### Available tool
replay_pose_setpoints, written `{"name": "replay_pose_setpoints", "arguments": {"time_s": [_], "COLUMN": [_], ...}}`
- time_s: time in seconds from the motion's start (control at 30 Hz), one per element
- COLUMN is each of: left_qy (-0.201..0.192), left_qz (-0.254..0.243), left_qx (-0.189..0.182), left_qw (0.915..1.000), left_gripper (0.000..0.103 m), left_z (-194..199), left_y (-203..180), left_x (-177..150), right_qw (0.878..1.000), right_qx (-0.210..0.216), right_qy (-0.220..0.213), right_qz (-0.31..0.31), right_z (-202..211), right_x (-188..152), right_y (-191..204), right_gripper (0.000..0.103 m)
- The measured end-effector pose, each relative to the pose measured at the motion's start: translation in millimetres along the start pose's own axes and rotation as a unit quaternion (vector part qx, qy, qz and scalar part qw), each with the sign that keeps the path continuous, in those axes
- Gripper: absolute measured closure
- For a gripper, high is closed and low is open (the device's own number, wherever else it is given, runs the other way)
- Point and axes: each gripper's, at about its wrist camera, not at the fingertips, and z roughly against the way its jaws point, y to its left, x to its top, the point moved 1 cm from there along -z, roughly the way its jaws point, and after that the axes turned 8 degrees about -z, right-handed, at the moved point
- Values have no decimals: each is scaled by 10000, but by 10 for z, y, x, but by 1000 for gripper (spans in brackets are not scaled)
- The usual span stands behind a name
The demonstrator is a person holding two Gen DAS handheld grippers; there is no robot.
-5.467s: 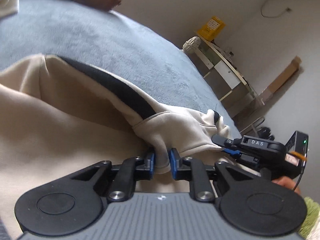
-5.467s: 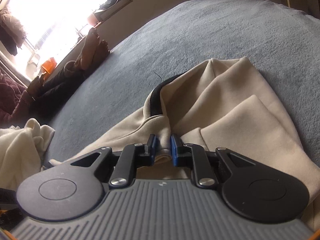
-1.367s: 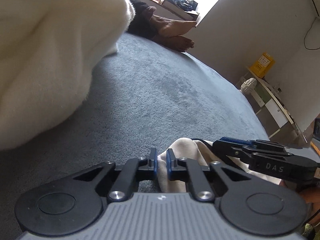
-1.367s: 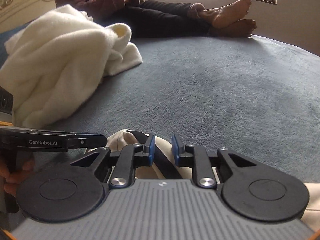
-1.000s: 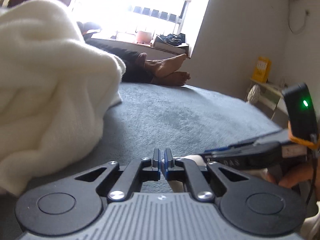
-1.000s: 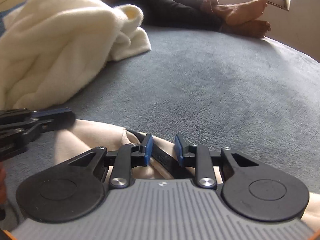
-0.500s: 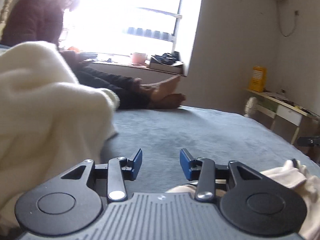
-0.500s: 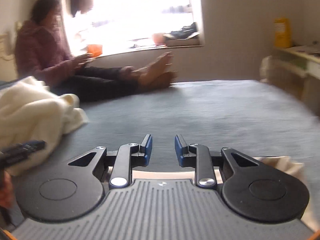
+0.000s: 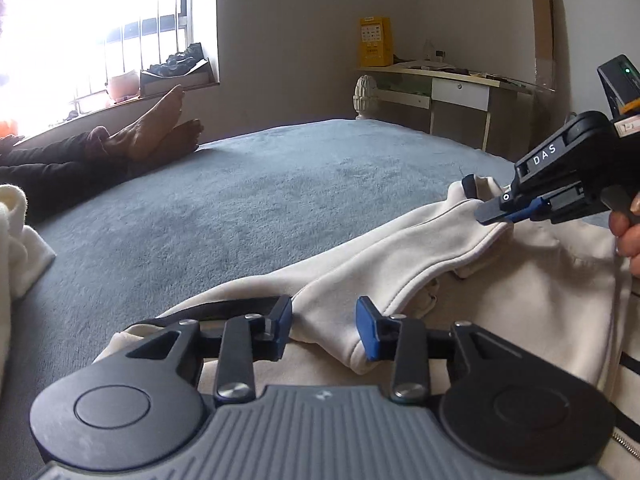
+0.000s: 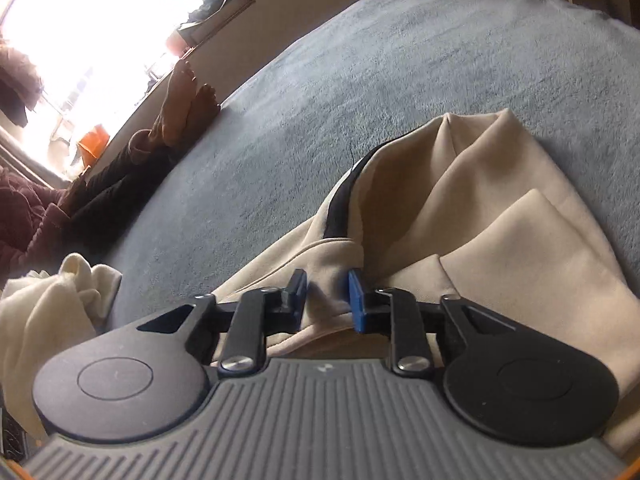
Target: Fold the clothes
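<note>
1. Right now the biggest thing before me is the bed [image 9: 248, 200], its grey-blue fleece cover carrying the cream garment [image 9: 520, 280] near the close edge; a black stripe [image 10: 340, 200] runs along one seam.
2. Off to the side lies a white fluffy pile [image 10: 44, 316], and a person's bare feet [image 9: 160, 128] rest far across the bed by the window, well apart from the work.
3. The left hand-held gripper [image 9: 324, 326] stands moderately wide and is closing, a rolled cream edge between its blue pads but not pinched as far as I can see.
4. The right hand-held gripper [image 10: 327, 296] is narrowing on a bunched fold beside the stripe; cloth fills the gap and looks pinched.
5. To my eye both pinches should take only the top layer, close to matching edges, and lift together so the fold lands square.
6. Writing: "DAS" shows in white on the right gripper's side in the left view. A yellow box [image 9: 374, 42] on the desk has print too small to read.
</note>
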Motion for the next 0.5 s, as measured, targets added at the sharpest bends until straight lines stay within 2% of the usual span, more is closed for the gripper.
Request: {"name": "replay_pose_setpoints", "arguments": {"time_s": [0.1, 0.27, 0.37, 0.5], "left_qy": [66, 220, 254, 266], "left_qz": [3, -94, 57, 390], "left_qx": [-45, -6, -51, -107], "left_qw": [10000, 9997, 9996, 9988], "left_gripper": [66, 65, 63, 60], "left_z": [-22, -46, -38, 6], "left_y": [5, -39, 16, 114], "left_x": [-1, -11, -10, 10], "right_qw": [9984, 9930, 9926, 9842], "right_qx": [-133, -480, -442, -351], "right_qy": [-231, -166, -385, -1014], "right_qz": [498, 1068, 1065, 1409], "right_z": [15, 8, 196, 388], "right_x": [0, -121, -122, -86], "right_y": [53, 16, 95, 348], "right_gripper": [95, 90, 87, 87]}}
